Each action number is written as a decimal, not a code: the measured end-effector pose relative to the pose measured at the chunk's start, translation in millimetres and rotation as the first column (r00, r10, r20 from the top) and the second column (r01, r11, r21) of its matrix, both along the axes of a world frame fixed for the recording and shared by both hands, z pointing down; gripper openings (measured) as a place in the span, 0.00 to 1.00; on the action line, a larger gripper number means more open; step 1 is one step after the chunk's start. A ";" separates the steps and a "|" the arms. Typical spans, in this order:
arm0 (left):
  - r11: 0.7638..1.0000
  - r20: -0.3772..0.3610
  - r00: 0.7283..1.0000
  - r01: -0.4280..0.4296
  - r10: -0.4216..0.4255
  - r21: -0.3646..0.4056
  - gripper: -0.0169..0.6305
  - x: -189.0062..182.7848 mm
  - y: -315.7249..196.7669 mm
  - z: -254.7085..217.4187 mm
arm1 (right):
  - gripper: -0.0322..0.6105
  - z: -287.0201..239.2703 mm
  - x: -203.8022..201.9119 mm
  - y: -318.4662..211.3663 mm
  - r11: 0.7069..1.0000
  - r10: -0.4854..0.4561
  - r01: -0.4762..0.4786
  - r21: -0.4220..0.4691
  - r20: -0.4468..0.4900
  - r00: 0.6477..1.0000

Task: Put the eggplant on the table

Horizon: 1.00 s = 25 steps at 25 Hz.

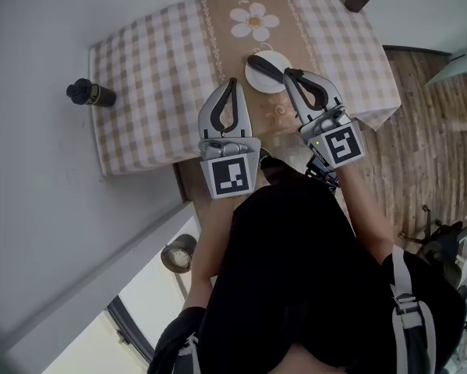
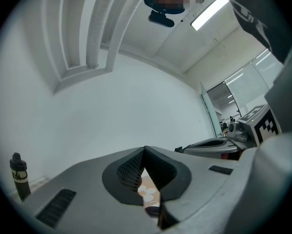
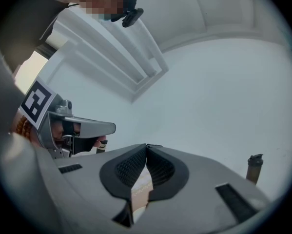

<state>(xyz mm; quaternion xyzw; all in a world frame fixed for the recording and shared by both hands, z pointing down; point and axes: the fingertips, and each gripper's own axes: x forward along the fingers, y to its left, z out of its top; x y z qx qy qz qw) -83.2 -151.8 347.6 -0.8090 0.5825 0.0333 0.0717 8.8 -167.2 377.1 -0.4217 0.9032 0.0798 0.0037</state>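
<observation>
Below, checkered table [image 1: 155, 92], wooden floor [image 1: 428, 115], white wall [image 2: 136, 106]

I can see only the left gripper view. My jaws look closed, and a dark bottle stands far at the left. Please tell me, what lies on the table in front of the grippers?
Observer: In the head view, a white plate sits on the checked tablecloth, just ahead of the left gripper and the right gripper.
Operator: Is anything on this plate?
Observer: Yes, a dark long thing, probably the eggplant, lies across it.
Operator: Does the right gripper hold it?
Observer: No. In the right gripper view its jaws meet at the tips with nothing between them.
</observation>
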 end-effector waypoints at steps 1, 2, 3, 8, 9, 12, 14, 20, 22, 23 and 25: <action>1.000 -0.002 1.000 -0.001 0.001 -0.001 0.03 1.2 1.6 1.2 | 0.06 1.6 2.0 1.8 1.000 0.010 -0.010 -0.001 -0.002 1.000; 1.000 -0.003 1.000 -0.003 0.003 -0.003 0.03 2.4 3.5 3.0 | 0.06 3.7 3.6 3.8 1.000 0.019 -0.019 -0.001 -0.006 1.000; 1.000 -0.004 1.000 -0.005 0.005 -0.006 0.03 3.5 5.3 5.2 | 0.06 6.3 4.8 5.5 1.000 0.028 -0.028 -0.003 -0.011 1.000; 0.999 0.002 1.000 -0.021 0.021 -0.027 0.03 11.8 10.7 15.1 | 0.06 17.6 13.2 11.8 0.998 0.054 -0.055 -0.026 -0.034 0.998; 0.999 0.005 1.000 -0.024 0.024 -0.032 0.03 13.1 11.5 17.1 | 0.06 19.1 14.9 12.9 0.998 0.057 -0.058 -0.031 -0.034 0.998; 0.999 0.004 0.999 -0.032 0.032 -0.042 0.03 13.3 14.6 24.8 | 0.06 25.3 16.7 16.1 0.997 0.074 -0.075 -0.036 -0.042 0.996; 0.998 0.002 0.999 -0.037 0.037 -0.046 0.03 13.1 17.2 28.7 | 0.06 28.0 17.3 18.5 0.996 0.082 -0.084 -0.037 -0.042 0.996; 0.997 0.007 0.999 -0.034 0.034 -0.068 0.03 11.8 8.7 34.5 | 0.06 38.5 19.1 7.2 0.993 0.088 -0.092 -0.072 -0.058 0.994; 0.996 0.006 0.999 -0.031 0.032 -0.080 0.03 7.7 -13.6 36.1 | 0.06 40.9 15.5 -16.5 0.992 0.086 -0.091 -0.084 -0.062 0.994; 0.996 0.005 1.000 -0.030 0.031 -0.083 0.03 5.7 -23.3 35.8 | 0.06 41.0 13.5 -26.8 0.992 0.085 -0.091 -0.087 -0.064 0.994; 0.996 0.004 1.000 -0.026 0.026 -0.082 0.03 4.3 -22.4 34.8 | 0.06 40.4 12.2 -27.8 0.993 0.081 -0.087 -0.086 -0.065 0.995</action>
